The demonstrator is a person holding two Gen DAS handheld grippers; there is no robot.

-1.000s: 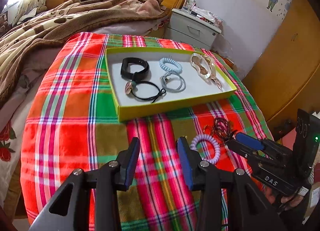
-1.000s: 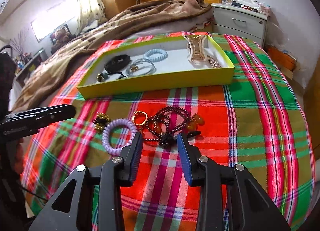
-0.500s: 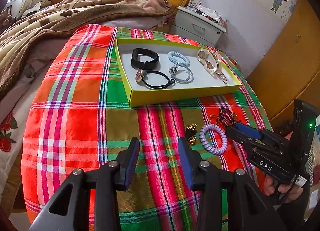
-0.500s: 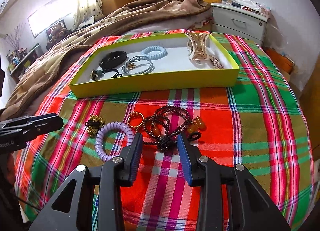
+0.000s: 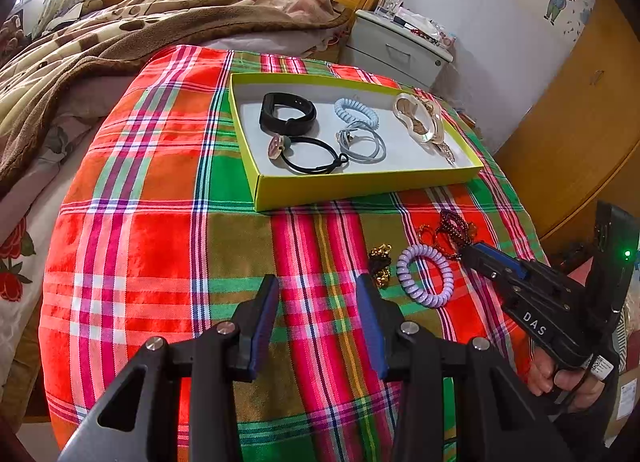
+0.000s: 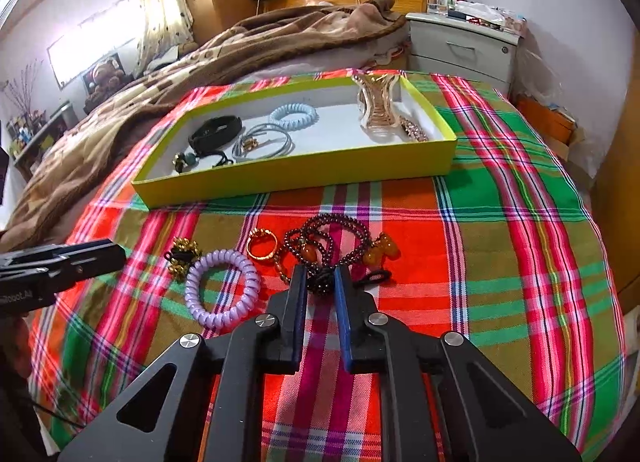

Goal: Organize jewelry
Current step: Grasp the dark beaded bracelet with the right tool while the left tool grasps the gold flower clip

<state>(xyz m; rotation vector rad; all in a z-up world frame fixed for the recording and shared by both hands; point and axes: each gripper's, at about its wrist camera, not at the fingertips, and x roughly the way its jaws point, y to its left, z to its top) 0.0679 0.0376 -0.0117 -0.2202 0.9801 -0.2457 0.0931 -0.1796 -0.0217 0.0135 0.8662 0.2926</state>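
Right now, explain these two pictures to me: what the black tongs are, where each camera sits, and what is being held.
No robot here: a person holds a two-finger gripper in each hand, each with a camera looking along its fingers. One picture is from the left gripper, open over the plaid cloth. The other is from the right gripper, whose jaws have just been closing onto the dark beaded bracelet. Beside it lie a purple coil tie and a gold ring. The yellow tray already holds hair ties and clips.

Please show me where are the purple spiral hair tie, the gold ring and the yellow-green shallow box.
Purple spiral hair tie (image 6: 222, 288): right wrist view, on its lower left coil.
Gold ring (image 6: 262, 245): right wrist view, on its band.
Yellow-green shallow box (image 6: 296, 178): right wrist view, on its near outer wall.
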